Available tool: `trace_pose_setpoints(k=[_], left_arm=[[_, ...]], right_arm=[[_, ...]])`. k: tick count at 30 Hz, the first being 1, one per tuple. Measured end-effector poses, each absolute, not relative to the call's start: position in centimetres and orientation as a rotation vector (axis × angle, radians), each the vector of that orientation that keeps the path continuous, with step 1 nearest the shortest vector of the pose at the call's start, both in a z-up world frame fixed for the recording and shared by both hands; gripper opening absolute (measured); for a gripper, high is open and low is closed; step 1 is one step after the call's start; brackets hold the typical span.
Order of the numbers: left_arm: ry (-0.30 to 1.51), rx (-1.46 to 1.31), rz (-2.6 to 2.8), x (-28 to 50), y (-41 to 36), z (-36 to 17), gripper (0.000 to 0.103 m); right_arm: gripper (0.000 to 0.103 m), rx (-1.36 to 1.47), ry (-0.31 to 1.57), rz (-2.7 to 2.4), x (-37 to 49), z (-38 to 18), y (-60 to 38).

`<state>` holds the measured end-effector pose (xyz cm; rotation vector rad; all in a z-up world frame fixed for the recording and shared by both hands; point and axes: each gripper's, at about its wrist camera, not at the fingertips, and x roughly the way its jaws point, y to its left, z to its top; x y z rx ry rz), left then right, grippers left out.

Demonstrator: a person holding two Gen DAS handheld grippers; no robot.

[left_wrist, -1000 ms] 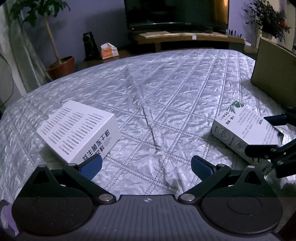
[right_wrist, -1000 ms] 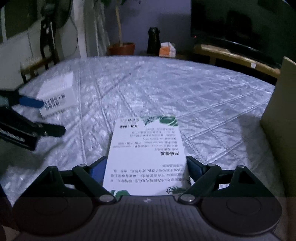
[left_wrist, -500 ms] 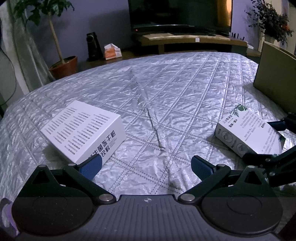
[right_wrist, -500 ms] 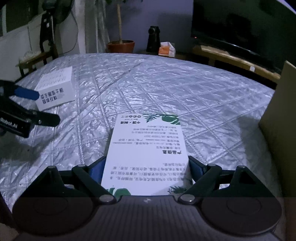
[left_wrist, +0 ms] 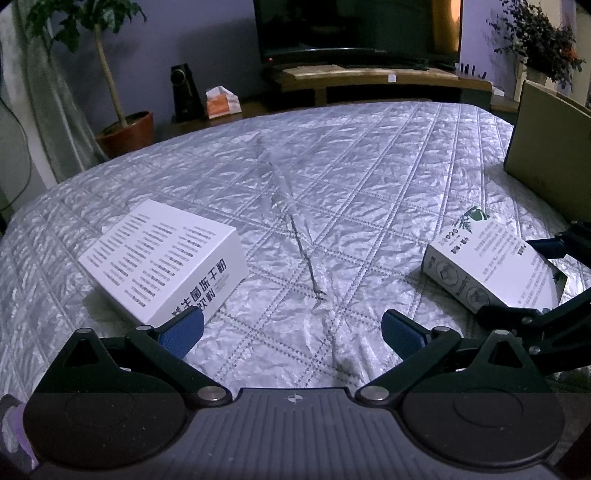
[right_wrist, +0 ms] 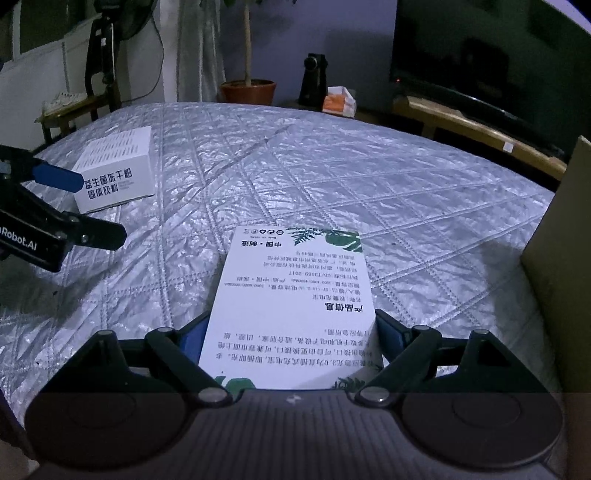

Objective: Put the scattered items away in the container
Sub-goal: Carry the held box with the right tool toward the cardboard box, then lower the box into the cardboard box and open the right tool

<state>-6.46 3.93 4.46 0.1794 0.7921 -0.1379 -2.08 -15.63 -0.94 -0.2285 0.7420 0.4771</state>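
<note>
- My right gripper (right_wrist: 290,332) has its jaws set wide around the leaf-printed box (right_wrist: 295,295). A blue pad (right_wrist: 194,334) lies against each long side of its near end, so I am holding it.
- That box lies flat side up with its printed text facing me upside down. Its far end, with the green leaf print, points away over the quilted silver cover (right_wrist: 332,166).
- From my left wrist view, the same leaf-printed box (left_wrist: 487,258) sits near the right edge of the cover, with the right gripper (left_wrist: 524,280) clasping it from the right.
- I cannot tell whether the box is resting on the cover or already lifted off it.
- My left gripper (left_wrist: 291,328) has its jaws wide, with only bare quilted cover between them.
- The white box with black lettering (left_wrist: 159,258) lies on the cover to the left. Its near corner is just behind my left pad (left_wrist: 183,330), and I cannot tell if they touch.
- The cardboard container (left_wrist: 550,155) stands at the far right, its brown wall just beyond the leaf-printed box and apart from it.
- Beyond the cover are a dark television (left_wrist: 351,29), a potted tree (left_wrist: 125,127) and an orange tissue pack (left_wrist: 221,103).
</note>
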Motion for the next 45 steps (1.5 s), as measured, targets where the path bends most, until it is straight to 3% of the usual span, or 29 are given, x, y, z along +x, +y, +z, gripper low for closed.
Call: trace_pose_setpoints(k=[29,36,45], left_arm=[[0.805,0.221,-0.201,-7.2,1.6,3.4,0.103],[0.803,0.206,-0.214,-7.0,1.1,3.6,0.103],[0.807,0.212,-0.237,-7.0,0.1,3.4,0.103]], right_arm=[[0.085,-0.087,0.645,0.418,-1.9,1.9,-18.6],[0.085,0.000,0.591,0.355,-1.5,6.1,-22.4],[0.085,-0.137,0.437,0.174,-1.1,16.0,-29.0]])
